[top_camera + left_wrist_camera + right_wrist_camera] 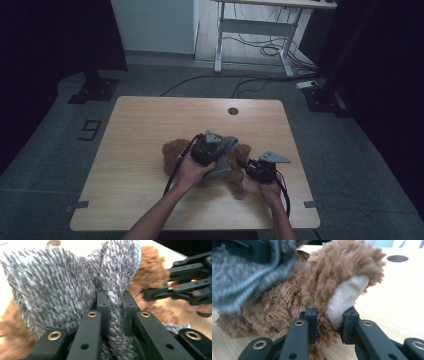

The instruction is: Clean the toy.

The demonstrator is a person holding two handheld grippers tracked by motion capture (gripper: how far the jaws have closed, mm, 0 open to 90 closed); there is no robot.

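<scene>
Left gripper (115,306): jaws nearly together, clamped on a fold of grey fuzzy cloth (60,287); fold runs upright between the two black pads, the rest of the cloth fanning out above and to the left of them. In the high view, held over the middle of the brown stuffed toy (175,152), cloth (226,152) draped across the toy's back.

Right gripper (329,322): jaws close together, gripping a limb of the stuffed toy (287,305) with a cream-coloured pad (345,298) at its end; one jaw pressed into brown fur, the other against the cream pad. Seen in the high view at the toy's right end (248,164), low over the tabletop.

Stuffed toy: lying on the wooden table (145,120), toward the near middle, partly covered by the cloth.

Table: round hole (233,111) near the far edge, well apart from the toy.
</scene>
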